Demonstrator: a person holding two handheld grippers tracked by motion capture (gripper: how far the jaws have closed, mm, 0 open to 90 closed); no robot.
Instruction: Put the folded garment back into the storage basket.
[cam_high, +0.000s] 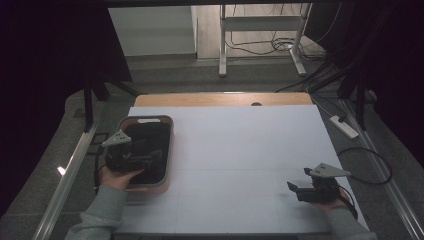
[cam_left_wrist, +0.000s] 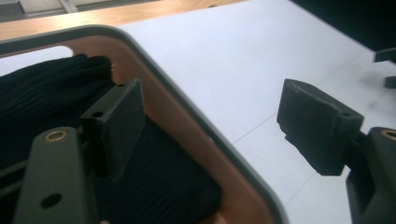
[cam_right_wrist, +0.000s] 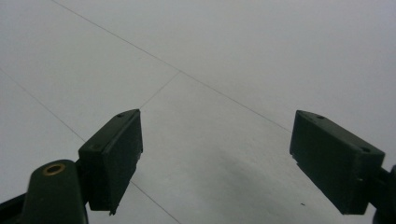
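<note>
The black cloth (cam_left_wrist: 42, 98) runs off the left gripper view's edge.

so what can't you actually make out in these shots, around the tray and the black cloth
- Black cloth: high view, near part covered by the left gripper; too dark to tell what garment it is.
- Tray: left gripper view, cut off by the left and bottom edges.
- Right gripper: high view, jaws small and dark.

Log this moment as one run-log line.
left gripper: open, straddling rim of pink tray, one jaw over black cloth | right gripper: open, empty, over white table
</note>
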